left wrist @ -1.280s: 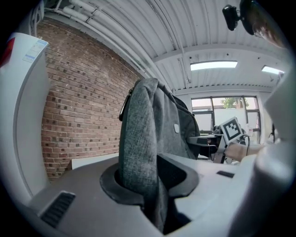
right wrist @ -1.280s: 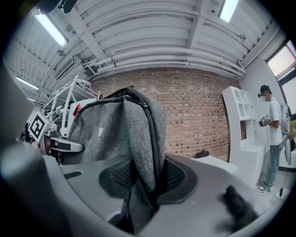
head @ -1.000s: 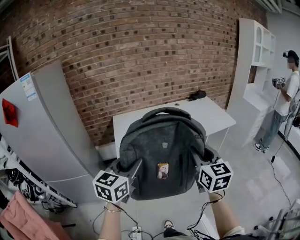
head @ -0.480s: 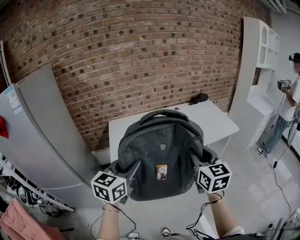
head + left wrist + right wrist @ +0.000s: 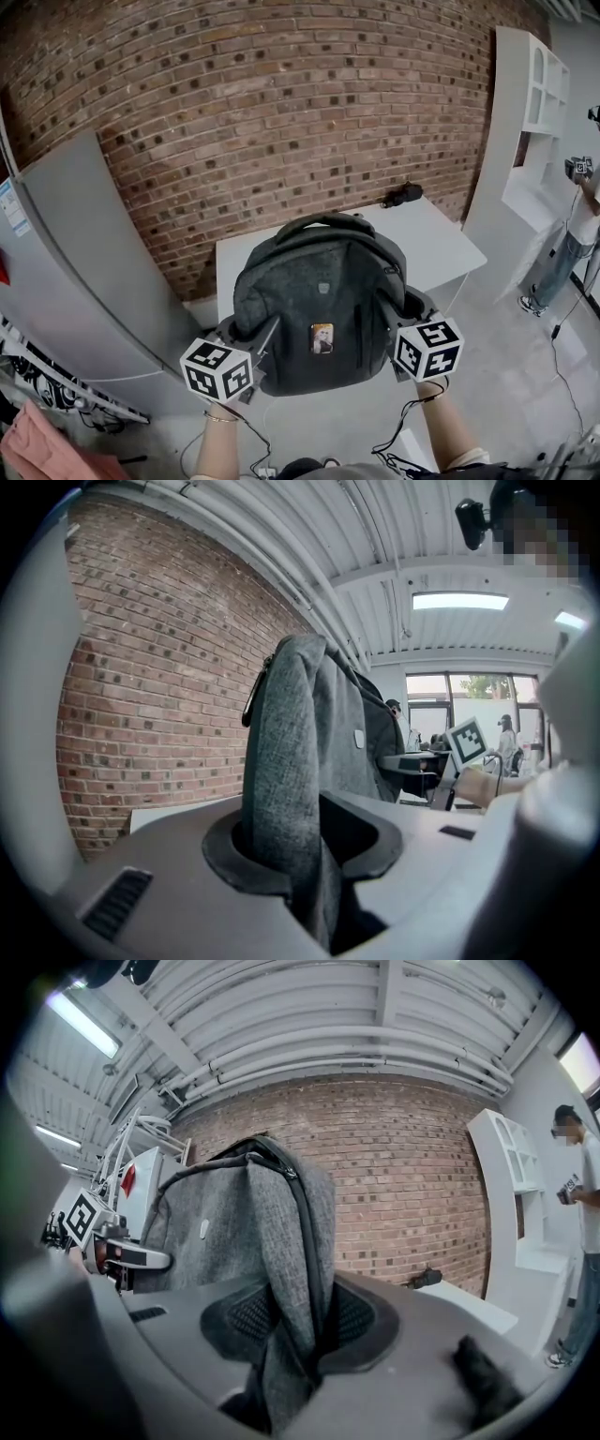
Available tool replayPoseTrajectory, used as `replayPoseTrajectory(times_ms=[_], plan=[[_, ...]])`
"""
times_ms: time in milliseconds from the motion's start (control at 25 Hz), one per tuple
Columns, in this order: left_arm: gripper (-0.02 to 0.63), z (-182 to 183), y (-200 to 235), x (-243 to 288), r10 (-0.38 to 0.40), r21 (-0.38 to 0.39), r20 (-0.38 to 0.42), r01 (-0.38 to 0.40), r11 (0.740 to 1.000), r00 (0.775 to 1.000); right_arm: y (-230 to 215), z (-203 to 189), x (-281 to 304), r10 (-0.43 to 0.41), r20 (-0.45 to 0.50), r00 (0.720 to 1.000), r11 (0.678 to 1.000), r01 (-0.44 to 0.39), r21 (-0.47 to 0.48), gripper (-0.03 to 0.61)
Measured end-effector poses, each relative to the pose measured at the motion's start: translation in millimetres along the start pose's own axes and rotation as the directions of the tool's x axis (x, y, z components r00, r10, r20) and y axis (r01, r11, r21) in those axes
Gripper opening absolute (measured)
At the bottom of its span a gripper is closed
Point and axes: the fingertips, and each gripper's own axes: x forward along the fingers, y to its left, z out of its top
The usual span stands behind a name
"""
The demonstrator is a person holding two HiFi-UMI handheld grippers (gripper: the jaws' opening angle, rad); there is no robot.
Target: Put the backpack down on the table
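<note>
Place: you are standing in a studio or lab dressed with household furniture, not a lived-in home.
Walls: a bare brick wall [image 5: 281, 112] runs behind your white tabletop [image 5: 441, 239].
Ceiling: exposed pipes [image 5: 356, 1044] and a strip light [image 5: 459, 600] hang over you, as in an industrial hall.
Furnishing: a grey refrigerator [image 5: 84, 262] stands off the tabletop's left edge and a white shelf unit [image 5: 530, 122] beyond its right edge.
Floor: the plain grey floor [image 5: 506, 375] has a loose cable [image 5: 553, 323] trailing across it.
Others: a person [image 5: 577, 234] by the shelf unit holds a device bearing a square marker [image 5: 578, 167].
</note>
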Motion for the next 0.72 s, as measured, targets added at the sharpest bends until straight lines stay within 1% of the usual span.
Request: replayPoseTrajectory(times_ms=[160, 280, 480, 600, 720], plan=[[0.115, -5, 9, 11, -0.004, -0.003, -0.006, 0.004, 1.000, 1.000, -4, -6, 12, 0.001, -0.019, 1.000, 1.000, -0.001, -0.001, 0.121], [0.115, -4, 17, 21, -0.013, 0.006, 0.006, 0.013, 1.000, 1.000, -9, -5, 24, -0.003, -0.025, 1.000, 1.000, 0.003, -0.002, 0.121], [0.115, -1, 45, 42, -0.018, -0.012, 0.029, 0.018, 1.000, 0.999, -14, 1, 53, -0.012, -0.037, 0.999, 0.999, 0.011, -0.030, 0.120], [0.115, 2, 63, 60, -0.039, -0.019, 0.036, 0.039, 0.999, 0.999, -21, 4, 75, -0.033, -0.031, 0.999, 0.999, 0.032, -0.039, 0.120], [0.115, 8, 83, 80, -0.060, -0.007, 0.035, 0.060, 0.998, 0.998, -29, 7, 99, -0.051, -0.023, 0.998, 0.998, 0.050, -0.030, 0.120]])
